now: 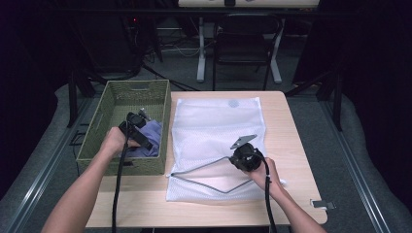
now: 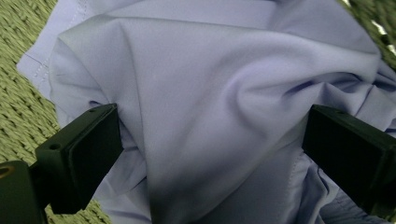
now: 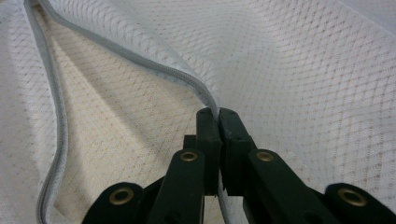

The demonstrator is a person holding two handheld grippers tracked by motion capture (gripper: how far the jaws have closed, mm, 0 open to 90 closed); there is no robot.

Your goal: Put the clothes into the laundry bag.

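- The left gripper, jaws wide, straddled the lilac garment in the wicker basket; a deep bite on the bunched fold looked wise.
- The right gripper, jaws clamped on the mesh bag's zipper edge, held the mouth open.

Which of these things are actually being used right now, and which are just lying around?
In use:
- left gripper, open around the lilac garment
- woven basket holding the garment
- right gripper, shut on the mesh laundry bag at its zipper edge

Lying about:
- metal clip at the table's corner
- chair behind the table
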